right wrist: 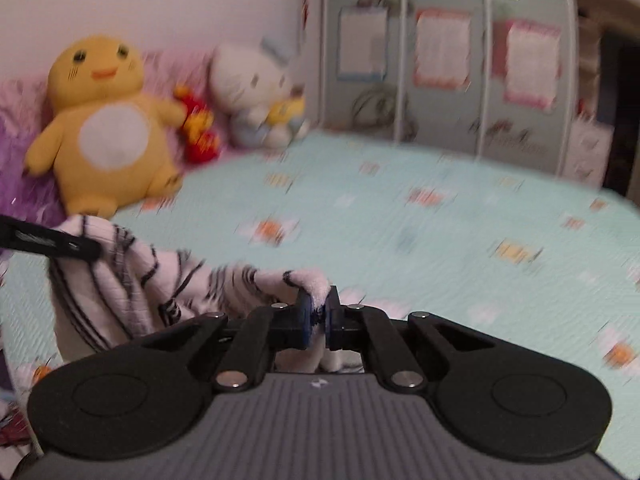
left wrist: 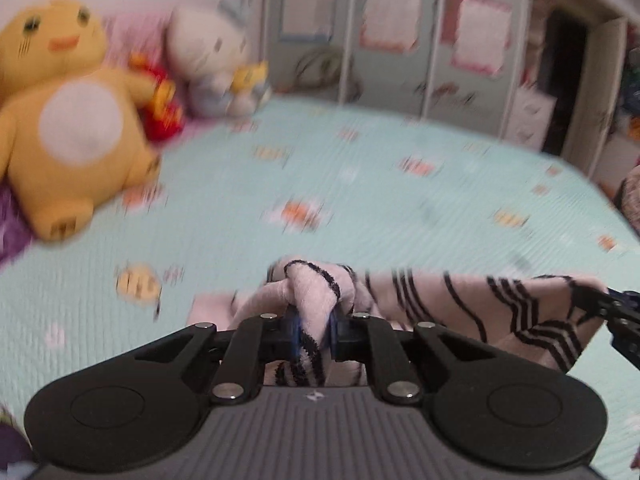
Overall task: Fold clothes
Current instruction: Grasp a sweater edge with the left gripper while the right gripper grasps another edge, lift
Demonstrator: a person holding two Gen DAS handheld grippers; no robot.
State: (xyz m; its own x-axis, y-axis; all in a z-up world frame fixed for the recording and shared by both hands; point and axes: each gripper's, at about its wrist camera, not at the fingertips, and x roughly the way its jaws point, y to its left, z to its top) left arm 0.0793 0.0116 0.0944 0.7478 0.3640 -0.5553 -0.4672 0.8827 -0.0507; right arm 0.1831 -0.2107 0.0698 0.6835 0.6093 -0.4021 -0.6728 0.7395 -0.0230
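A white garment with black stripes hangs stretched between both grippers above the mint bedspread. My left gripper is shut on a bunched corner of it, cloth squeezed between the blue pads. In the right wrist view the same striped garment sags to the left, and my right gripper is shut on its other corner. The right gripper's fingers show at the right edge of the left wrist view; the left gripper's fingers show at the left edge of the right wrist view. Both views are motion-blurred.
A large yellow plush, a white cat plush and a small red toy sit at the bed's head. Grey-green wardrobe doors with paper sheets stand behind the bed. A purple blanket lies at the left.
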